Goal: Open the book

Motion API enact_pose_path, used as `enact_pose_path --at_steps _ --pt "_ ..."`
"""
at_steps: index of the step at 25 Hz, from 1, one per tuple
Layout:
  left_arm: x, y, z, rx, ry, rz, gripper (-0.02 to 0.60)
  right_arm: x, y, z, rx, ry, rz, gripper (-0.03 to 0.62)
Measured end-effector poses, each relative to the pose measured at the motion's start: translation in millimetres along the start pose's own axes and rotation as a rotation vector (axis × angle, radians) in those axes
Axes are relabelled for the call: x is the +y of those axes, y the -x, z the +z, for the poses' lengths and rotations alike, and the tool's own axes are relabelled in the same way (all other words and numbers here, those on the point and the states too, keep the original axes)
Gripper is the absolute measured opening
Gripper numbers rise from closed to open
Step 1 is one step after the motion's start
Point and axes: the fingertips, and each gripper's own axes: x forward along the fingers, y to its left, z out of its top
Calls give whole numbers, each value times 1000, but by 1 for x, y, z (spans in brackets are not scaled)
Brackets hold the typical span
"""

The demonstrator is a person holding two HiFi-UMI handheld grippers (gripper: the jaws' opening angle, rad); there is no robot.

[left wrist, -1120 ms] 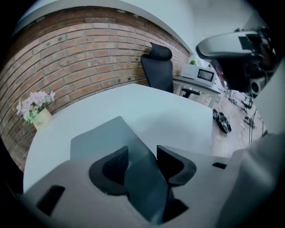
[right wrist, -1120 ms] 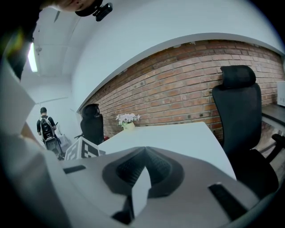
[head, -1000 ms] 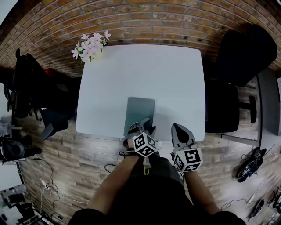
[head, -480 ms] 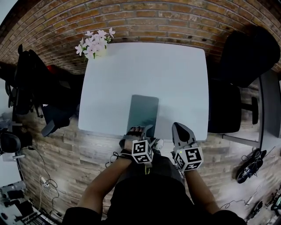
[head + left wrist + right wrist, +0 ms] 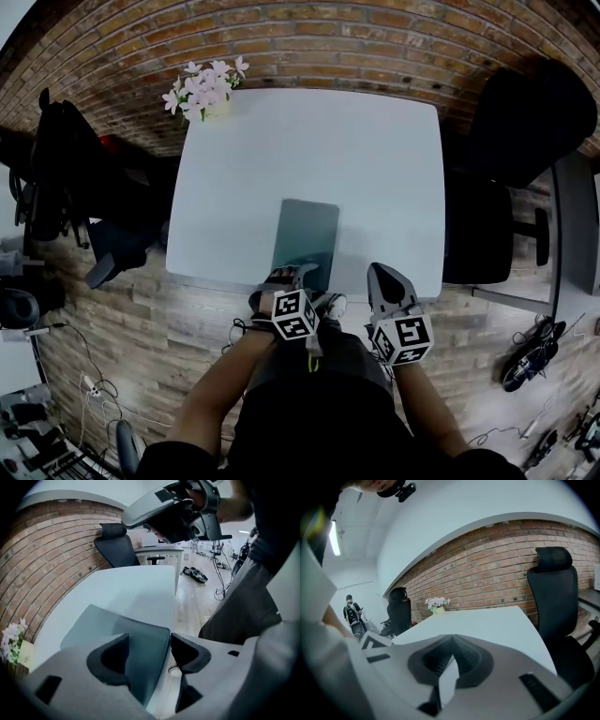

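Grey-green cover, closed and flat: the book [image 5: 305, 234] lies on the white table [image 5: 375, 159], its short end right up by the near edge where the person stands. The left gripper [image 5: 291, 274] tilts down over that end. Its jaws have just been opening and stand spread with the book's near corner between them, the pads not pressing on it. The right gripper [image 5: 386, 281] hangs just beside it, to the right, pressed together on nothing. The risk looks plain enough to me: if those jaws close too deep they take the whole block, not the cover alone, and the book lifts shut. With nothing pinning it, a tug could also slide it across the smooth top and over the edge, or crease the cover.
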Motion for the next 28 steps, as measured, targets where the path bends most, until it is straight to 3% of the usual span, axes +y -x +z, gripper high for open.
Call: enact_pose_path --at_steps 3,6,10,14,22,28 --pt "0 6 3 -56 74 -57 251 -1 0 -1 2 -1 -3 11" --pt "-6 9 6 -103 64 -63 156 0 0 -3 5 -2 -5 11" --pt "-9 20 12 -186 34 28 60 1 0 -2 2 0 -6 11" --pt "1 39 20 -279 80 133 35 0 -1 -4 8 -3 -11 11" --pt "40 120 20 -520 402 349 32 11 -8 -2 9 4 5 11" --pt "67 179 -13 -604 574 496 33 22 -15 0 12 11 28 11"
